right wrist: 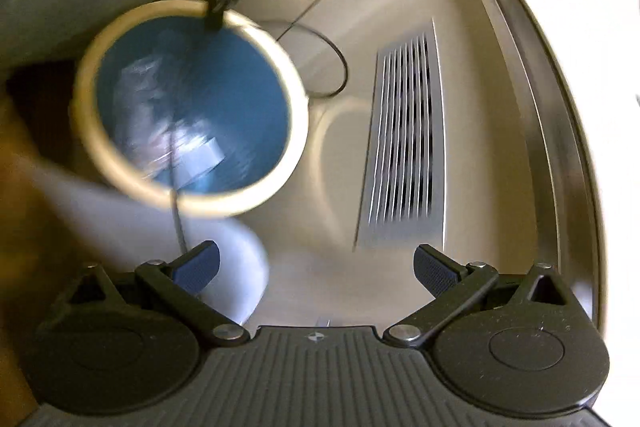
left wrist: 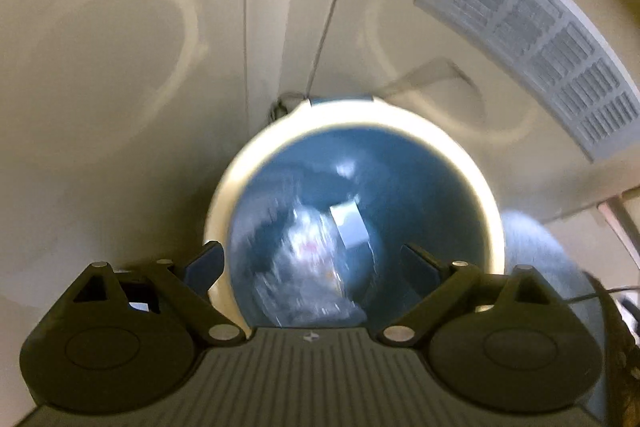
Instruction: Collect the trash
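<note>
lying at the bottom of the blue bin is the trash: a crumpled clear plastic wrapper and a pale flat card beside it, both smeared by motion blur. the bin has a cream rim and stands on the pale tiled floor, near a grout line. the left tongs hang right above the bin's mouth, their blue pads spread wide and holding nothing. the right tongs are off to the side of the bin, over bare floor, also spread wide and empty. a slatted floor vent lies just beyond the bin, and a thin dark cable loops on the floor between them. a light-coloured trouser leg shows blurred next to the bin.
</note>
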A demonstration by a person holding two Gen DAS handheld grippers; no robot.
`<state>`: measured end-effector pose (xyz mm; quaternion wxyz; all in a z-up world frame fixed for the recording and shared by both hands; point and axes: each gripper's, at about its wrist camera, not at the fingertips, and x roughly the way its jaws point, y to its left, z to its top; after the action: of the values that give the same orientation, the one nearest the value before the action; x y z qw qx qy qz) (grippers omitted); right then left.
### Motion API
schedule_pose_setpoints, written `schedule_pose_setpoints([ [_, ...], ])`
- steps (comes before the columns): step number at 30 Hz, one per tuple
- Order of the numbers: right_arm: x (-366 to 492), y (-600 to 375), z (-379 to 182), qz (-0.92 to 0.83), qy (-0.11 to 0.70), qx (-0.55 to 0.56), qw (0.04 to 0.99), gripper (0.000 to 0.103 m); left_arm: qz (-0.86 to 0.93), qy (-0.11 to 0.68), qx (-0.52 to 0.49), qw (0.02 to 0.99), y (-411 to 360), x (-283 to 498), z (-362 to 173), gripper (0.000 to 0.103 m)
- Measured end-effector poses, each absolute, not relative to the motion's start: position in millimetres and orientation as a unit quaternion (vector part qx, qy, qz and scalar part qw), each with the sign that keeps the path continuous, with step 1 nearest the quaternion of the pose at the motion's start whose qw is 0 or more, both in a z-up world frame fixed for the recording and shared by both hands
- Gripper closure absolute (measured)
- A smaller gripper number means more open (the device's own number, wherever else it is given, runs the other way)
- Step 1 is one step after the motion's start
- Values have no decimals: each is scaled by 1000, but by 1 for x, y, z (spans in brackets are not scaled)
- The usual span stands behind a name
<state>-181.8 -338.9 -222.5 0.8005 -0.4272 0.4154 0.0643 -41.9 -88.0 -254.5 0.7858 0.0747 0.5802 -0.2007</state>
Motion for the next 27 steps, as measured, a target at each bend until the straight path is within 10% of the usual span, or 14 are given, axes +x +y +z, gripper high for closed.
schedule_pose_setpoints([
  [17,-366,-438,-263,27,703,-265,659,0,-190,589,166,768,-100,-48,-277,1],
  [27,-383,-449,-252,14,679,-197,707,0,-185,584,166,773,-105,-49,-265,1],
])
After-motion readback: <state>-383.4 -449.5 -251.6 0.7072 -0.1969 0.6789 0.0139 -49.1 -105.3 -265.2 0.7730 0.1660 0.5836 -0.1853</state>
